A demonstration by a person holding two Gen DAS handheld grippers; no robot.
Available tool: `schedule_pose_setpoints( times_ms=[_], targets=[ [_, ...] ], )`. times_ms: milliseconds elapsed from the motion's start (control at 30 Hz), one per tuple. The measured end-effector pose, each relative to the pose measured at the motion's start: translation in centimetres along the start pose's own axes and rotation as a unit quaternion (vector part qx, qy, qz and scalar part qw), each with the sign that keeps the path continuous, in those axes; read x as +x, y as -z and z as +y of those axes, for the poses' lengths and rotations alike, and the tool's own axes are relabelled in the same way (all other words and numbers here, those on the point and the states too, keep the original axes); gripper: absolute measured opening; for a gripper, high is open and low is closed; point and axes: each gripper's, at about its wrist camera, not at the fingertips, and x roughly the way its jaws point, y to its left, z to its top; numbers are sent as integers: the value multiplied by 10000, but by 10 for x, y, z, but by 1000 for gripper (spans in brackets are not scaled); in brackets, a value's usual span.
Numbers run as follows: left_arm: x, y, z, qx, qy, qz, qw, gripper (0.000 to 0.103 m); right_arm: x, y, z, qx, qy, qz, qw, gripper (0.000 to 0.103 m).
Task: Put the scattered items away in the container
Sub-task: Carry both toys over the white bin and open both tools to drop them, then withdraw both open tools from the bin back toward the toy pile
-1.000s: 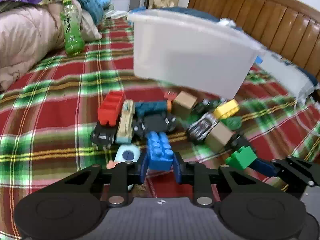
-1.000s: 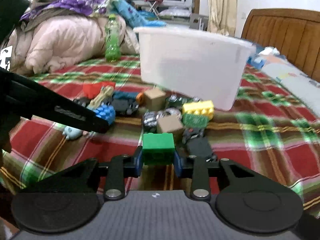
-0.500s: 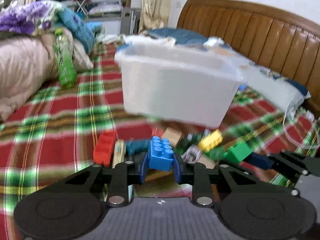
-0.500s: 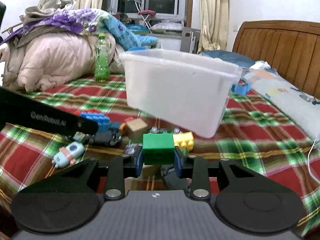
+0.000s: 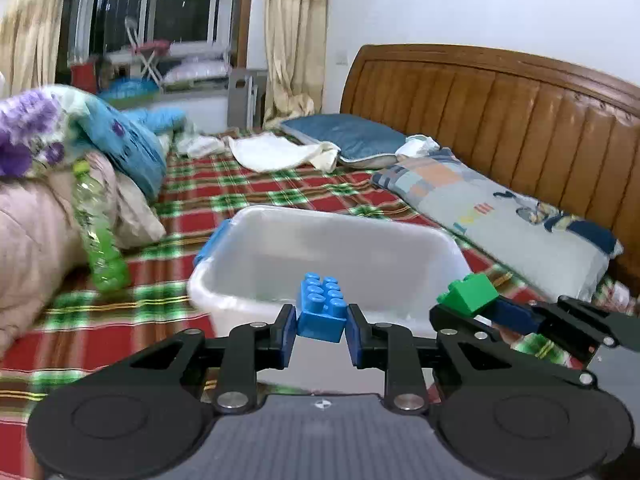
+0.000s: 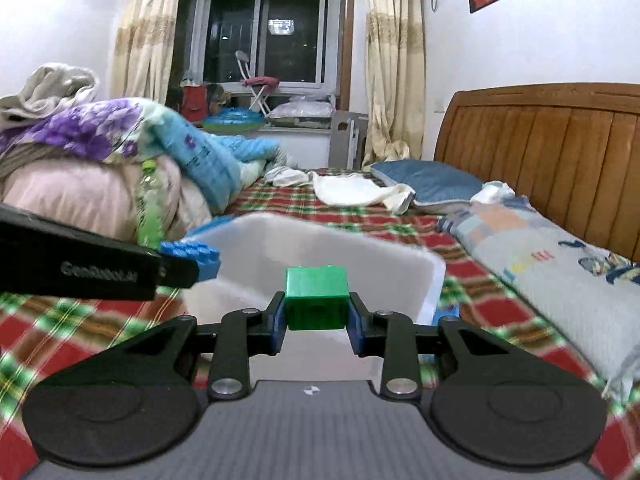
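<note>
My left gripper is shut on a blue toy brick, held in the air at the near rim of the white plastic bin. My right gripper is shut on a green toy brick, also raised at the near edge of the same bin. In the left wrist view the right gripper with its green brick hangs at the bin's right corner. In the right wrist view the left gripper's blue brick shows at the left. The bin looks empty inside. The other toys are out of sight below.
The bin stands on a red and green plaid bedspread. A green drink bottle leans on a heap of quilts at the left. Pillows lie along the wooden headboard on the right. White cloths lie beyond the bin.
Both grippers have risen from the toy pile with their bricks and moved forward to the bin's rim. The view now looks down into the bin instead of at its side.
</note>
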Motion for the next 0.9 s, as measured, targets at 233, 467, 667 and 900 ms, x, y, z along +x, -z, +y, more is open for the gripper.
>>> schedule_pose_setpoints(
  times_ms=[233,467,667,900],
  targets=[
    [48,-17,4,-35,-135,219,9997,30,41,-10,-17,95,-10,377,9992,34],
    [79,-16,8,-67,-197,547,9983,31,65,-5,-20,121,-48,724,9973,35],
    [79,-18,11,-84,-178,564,9982,36,67,-3,-19,58,-28,765,9970,50],
    [68,-19,13,-112,-209,520,9984,52,62,-8,-19,-3,27,705,9975,69]
  ],
)
